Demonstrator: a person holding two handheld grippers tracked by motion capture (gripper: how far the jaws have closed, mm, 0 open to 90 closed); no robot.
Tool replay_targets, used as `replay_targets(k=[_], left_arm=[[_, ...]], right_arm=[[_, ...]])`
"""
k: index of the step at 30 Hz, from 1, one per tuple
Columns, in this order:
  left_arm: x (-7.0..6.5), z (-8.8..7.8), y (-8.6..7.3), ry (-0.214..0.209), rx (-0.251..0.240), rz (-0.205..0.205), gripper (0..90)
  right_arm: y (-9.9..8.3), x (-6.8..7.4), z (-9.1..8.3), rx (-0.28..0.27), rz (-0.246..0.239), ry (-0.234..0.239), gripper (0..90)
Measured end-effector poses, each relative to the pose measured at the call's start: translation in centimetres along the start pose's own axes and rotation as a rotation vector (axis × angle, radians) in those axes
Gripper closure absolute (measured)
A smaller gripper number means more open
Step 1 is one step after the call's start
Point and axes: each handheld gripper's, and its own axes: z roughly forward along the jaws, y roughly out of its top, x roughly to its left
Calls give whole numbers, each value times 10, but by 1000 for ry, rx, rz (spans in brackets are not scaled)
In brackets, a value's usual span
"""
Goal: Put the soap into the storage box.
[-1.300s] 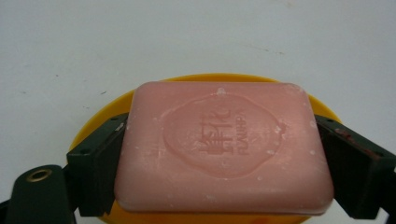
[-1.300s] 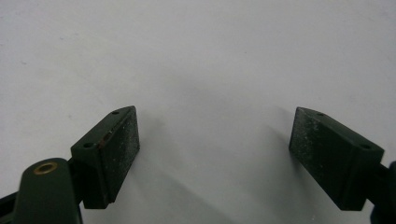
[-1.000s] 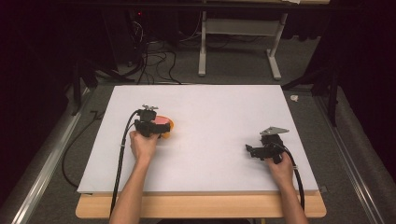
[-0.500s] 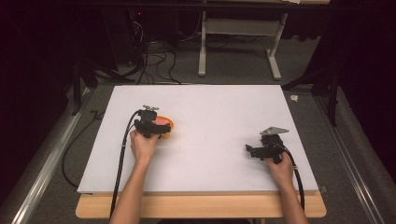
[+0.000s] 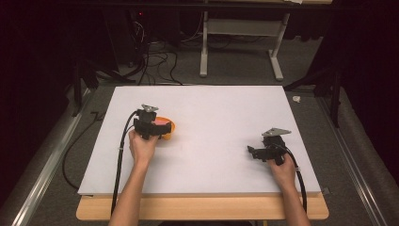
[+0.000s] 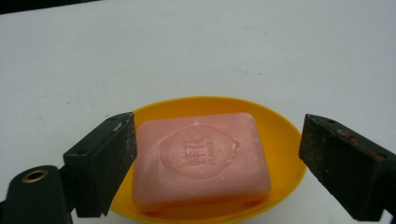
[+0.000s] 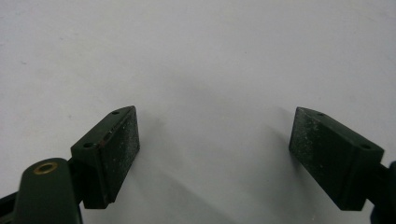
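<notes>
Straddling a pink rectangular soap bar (image 6: 201, 161) in a shallow orange plastic dish (image 6: 280, 135), left gripper (image 6: 217, 156) fingers spread, not touching it. Right gripper (image 7: 215, 154) fingers spread over bare white tabletop (image 5: 221, 122), well apart.

High view: white table top (image 5: 221, 141) evenly lit and bright, surroundings fall off to near black; floor cables barely readable. Overall soft, slightly grainy, no hard glare.

Left gripper view: left gripper (image 6: 212, 163) has jaws apart and reasonably sharp. Pink soap (image 6: 201, 156) between the fingers (image 6: 109, 161) is in focus, stamp legible. Yellow dish (image 6: 280, 135) gives a mild sheen on the rim beyond the fingertips.

Right gripper view: right gripper (image 7: 215, 151), jaws apart, casts soft diffuse shadows on the surface just inside and below each finger (image 7: 116, 149). Light looks overhead. Near parts at the bottom corners blur out.
</notes>
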Motion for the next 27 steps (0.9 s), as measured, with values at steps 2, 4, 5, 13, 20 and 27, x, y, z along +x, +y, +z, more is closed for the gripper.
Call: replay_targets(k=[2,4,5,13,20,27], left_arm=[[-1,-5,1,-2,-11,7,137],[-3,-10,1,2,-21,17,145],[-3,-11,1,-1,-24,19,148],[-7,-23,1,-28,-40,44,152],[-10,-33,-3,-36,-47,76,159],[-14,-41,-9,-59,-50,102,161]], right_arm=[[0,0,0,-1,-3,0,168],[0,0,0,-1,-3,0,168],[0,0,0,-1,-2,0,168],[0,0,0,0,0,0,168],[0,0,0,0,0,0,168],[0,0,0,0,0,0,168]])
